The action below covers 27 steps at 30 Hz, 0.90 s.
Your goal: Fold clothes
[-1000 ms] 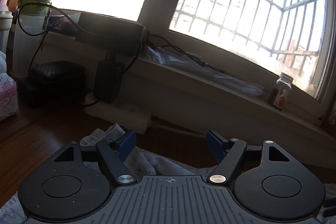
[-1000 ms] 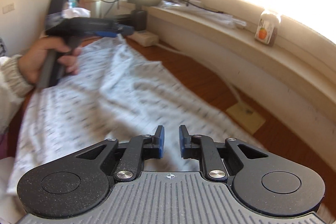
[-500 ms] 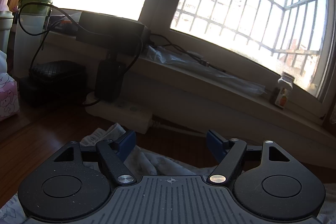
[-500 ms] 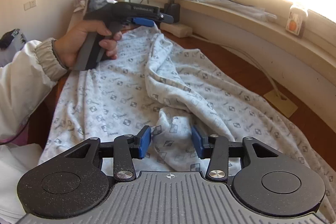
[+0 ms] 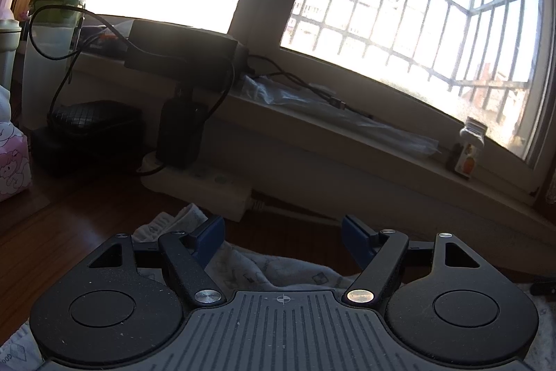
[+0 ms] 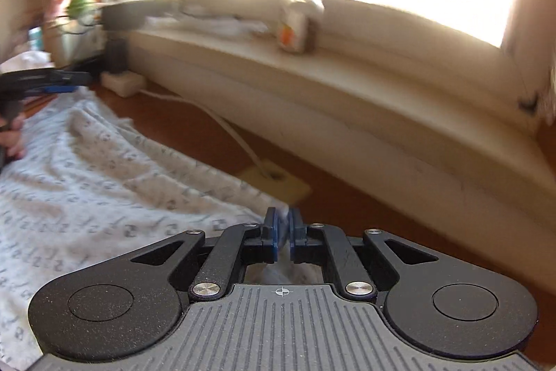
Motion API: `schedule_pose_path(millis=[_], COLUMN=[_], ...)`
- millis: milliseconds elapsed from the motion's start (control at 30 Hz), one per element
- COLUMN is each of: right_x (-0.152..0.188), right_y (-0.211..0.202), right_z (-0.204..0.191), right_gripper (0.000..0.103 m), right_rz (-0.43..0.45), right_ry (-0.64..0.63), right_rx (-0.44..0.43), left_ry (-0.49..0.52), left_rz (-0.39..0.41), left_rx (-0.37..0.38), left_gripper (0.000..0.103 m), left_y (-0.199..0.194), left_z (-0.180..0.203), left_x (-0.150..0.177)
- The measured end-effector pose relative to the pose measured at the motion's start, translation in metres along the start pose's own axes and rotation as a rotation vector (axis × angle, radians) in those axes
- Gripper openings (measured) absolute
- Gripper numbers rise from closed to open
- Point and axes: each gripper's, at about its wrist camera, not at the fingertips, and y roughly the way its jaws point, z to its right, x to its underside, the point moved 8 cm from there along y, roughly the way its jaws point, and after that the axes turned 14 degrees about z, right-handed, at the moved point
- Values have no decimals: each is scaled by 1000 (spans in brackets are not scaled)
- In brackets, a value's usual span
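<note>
A white garment with small grey print (image 6: 87, 183) lies spread over the wooden table (image 6: 347, 197). My right gripper (image 6: 282, 232) is shut on the garment's near right edge, and a sliver of fabric shows between its blue pads (image 6: 271, 233). The view is blurred by motion. At the far left of the right wrist view a hand (image 6: 12, 134) holds the left gripper (image 6: 52, 80) over the garment's far end. In the left wrist view my left gripper (image 5: 282, 237) stands open just above a rumpled end of the garment (image 5: 250, 263), with nothing between its fingers.
A white power strip (image 5: 198, 183) with a black adapter (image 5: 179, 131) and its cable lies just beyond the garment. The windowsill (image 6: 365, 86) carries a small jar (image 6: 295, 26), black boxes and plastic wrap. Bottles (image 5: 52, 33) and a pink pack (image 5: 12, 162) stand at the left.
My right gripper, open over the garment half a second ago, has shut on its right edge and swung toward the windowsill. The left gripper has stayed open and almost still.
</note>
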Motion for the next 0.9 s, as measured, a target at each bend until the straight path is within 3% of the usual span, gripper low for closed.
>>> schedule_pose_path(millis=[100,167,267,300,533,667,800,900], right_x=[21,25,16,13,7,19,27,27], right_y=[8,3,-8,-11,-10,-5,-5,-5], right_z=[6,2,-18,-24,-72,-77,-73,-69], right_gripper=[15,22,37,39,40,41,47,48], right_rz=[-65,-56,2,22,50,20,35,31], right_ry=[2,7,3,2,7,-9,18,51], right_rx=[59,42,5,-8,-142,-117,-107,-119], left_ry=[27,76,232,284,462,563,584,604], left_rz=[-18,-35,2,15,-86,-146,-220,-231], left_rx=[6,25,99,124,172,199,249,250], left_gripper=[78,78,78,78,70,70,69,69], left_y=[3,5,-5,-9,-20,-27,-37,-32], left_z=[5,14,38,46,34,27,23,30], left_x=[2,4,-2,-4,-1,1,12,17])
